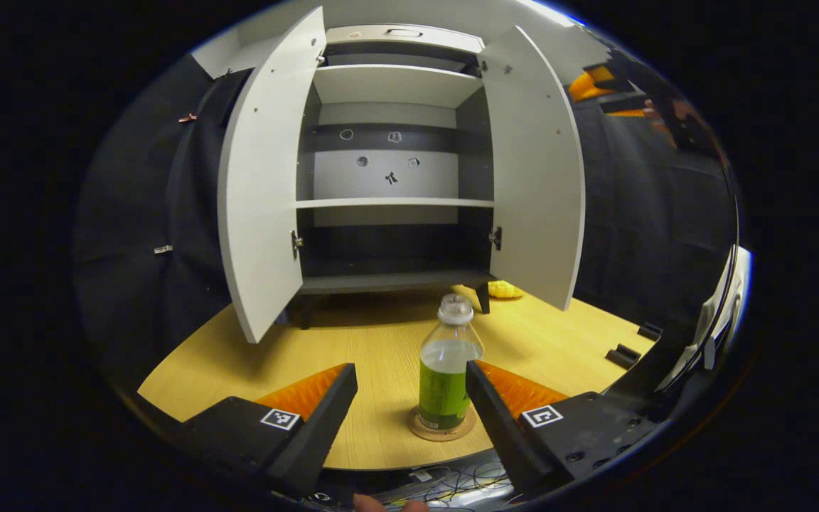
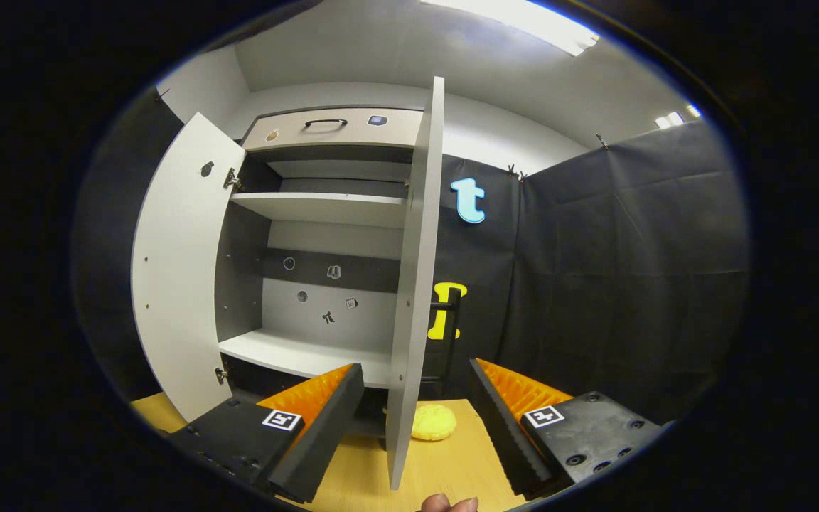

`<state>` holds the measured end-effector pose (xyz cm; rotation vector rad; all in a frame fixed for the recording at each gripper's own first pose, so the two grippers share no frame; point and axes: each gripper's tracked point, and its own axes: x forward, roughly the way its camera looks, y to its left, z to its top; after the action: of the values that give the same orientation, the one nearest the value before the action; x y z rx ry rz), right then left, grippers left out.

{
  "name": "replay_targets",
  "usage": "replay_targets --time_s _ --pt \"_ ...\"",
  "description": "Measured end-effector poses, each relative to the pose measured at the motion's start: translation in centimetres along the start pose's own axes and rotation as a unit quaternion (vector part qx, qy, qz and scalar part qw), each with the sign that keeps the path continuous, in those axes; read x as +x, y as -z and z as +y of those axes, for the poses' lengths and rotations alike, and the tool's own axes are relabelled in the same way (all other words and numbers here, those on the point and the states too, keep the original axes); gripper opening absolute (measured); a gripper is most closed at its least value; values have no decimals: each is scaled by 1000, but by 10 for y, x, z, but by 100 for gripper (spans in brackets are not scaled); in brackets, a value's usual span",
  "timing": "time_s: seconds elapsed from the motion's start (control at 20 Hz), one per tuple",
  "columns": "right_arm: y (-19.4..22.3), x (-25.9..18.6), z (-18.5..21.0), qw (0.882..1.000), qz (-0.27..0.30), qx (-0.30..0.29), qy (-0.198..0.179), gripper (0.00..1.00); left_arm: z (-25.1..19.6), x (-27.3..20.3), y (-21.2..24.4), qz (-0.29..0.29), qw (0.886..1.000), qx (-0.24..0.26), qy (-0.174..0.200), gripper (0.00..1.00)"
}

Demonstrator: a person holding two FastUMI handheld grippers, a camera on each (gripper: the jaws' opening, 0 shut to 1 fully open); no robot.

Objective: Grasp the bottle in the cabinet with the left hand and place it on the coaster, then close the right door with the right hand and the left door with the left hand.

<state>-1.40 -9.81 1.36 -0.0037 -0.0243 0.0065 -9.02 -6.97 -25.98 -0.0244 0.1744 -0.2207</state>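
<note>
In the left gripper view a clear bottle (image 1: 447, 366) with a green label and white cap stands upright on a round coaster (image 1: 442, 429) on the wooden table. My left gripper (image 1: 409, 387) is open; the bottle is near its right finger (image 1: 489, 402) and I cannot tell whether they touch. Behind it the cabinet (image 1: 395, 203) has both doors open, left door (image 1: 260, 185) and right door (image 1: 537, 171). In the right gripper view my right gripper (image 2: 415, 398) is open, the right door's edge (image 2: 413, 299) standing between its fingers, close ahead. The door's dark handle (image 2: 452, 327) shows on its outer face.
A yellow rounded object (image 2: 432, 422) lies on the table (image 1: 352, 355) by the cabinet's right foot, also seen as the yellow object (image 1: 504, 289). Small dark blocks (image 1: 623, 353) sit near the table's right edge. Black cloth walls surround the booth. A fingertip (image 2: 445, 503) shows at the bottom.
</note>
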Motion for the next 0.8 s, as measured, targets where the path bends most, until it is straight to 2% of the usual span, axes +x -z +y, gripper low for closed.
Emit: replay_targets --time_s 0.2,0.4,0.6,0.7,0.8 --pt "0 7 -22 1000 2 0 -1 98 6 -14 -73 -35 998 -49 -18 94" --pt "2 25 -63 1000 15 6 24 97 20 -15 -132 -69 996 -36 -46 95" --pt "7 55 -96 999 25 14 43 97 41 -10 -160 -73 994 -19 -84 94" --pt "12 70 -99 999 32 17 36 94 47 -6 -171 -74 993 -17 -92 94" --pt "15 82 -97 999 34 21 24 97 56 -6 -178 -74 991 -26 -105 94"
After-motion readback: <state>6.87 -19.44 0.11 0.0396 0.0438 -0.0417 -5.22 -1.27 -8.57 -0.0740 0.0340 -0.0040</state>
